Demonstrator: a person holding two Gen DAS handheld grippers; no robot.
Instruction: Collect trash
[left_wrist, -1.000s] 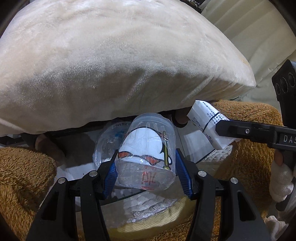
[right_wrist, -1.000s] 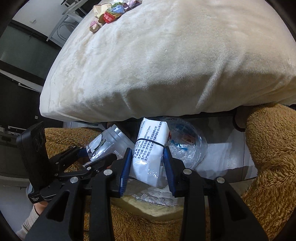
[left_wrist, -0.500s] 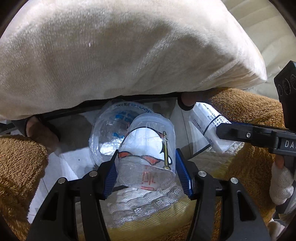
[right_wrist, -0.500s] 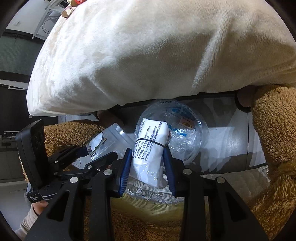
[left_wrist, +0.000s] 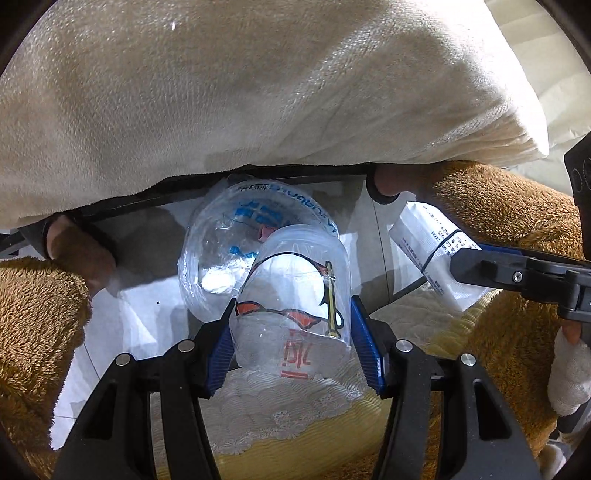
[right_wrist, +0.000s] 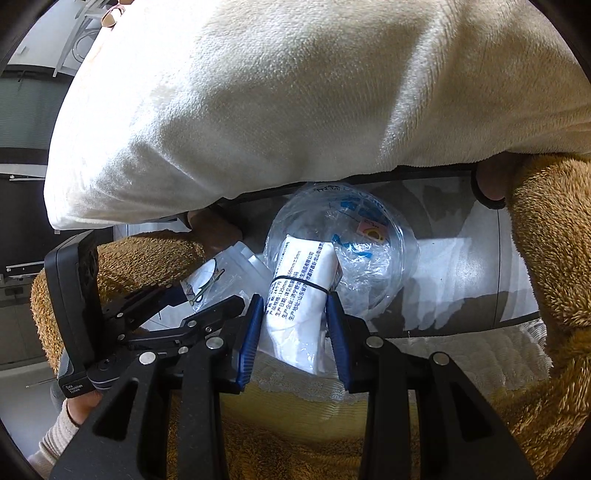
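My left gripper (left_wrist: 291, 325) is shut on a clear plastic cup (left_wrist: 295, 295) with red and black print. It holds the cup over a clear plastic trash bag (left_wrist: 236, 243) with blue print that stands open on the floor. My right gripper (right_wrist: 295, 317) is shut on a white printed packet (right_wrist: 303, 295) with a black band, held over the same bag (right_wrist: 369, 251). The packet (left_wrist: 436, 254) and the right gripper also show at the right of the left wrist view. The cup (right_wrist: 229, 273) and the left gripper show at the left of the right wrist view.
A cream plush blanket (left_wrist: 258, 92) hangs over a black table edge above the bag. Brown fuzzy sleeves (left_wrist: 37, 314) flank both sides. A yellow cushion with white lace (left_wrist: 288, 417) lies below the grippers. The floor (right_wrist: 461, 266) is pale tile.
Both grippers have moved forward and down toward the clear bag, which now shows more fully under the blanket edge. Both keep their hold.
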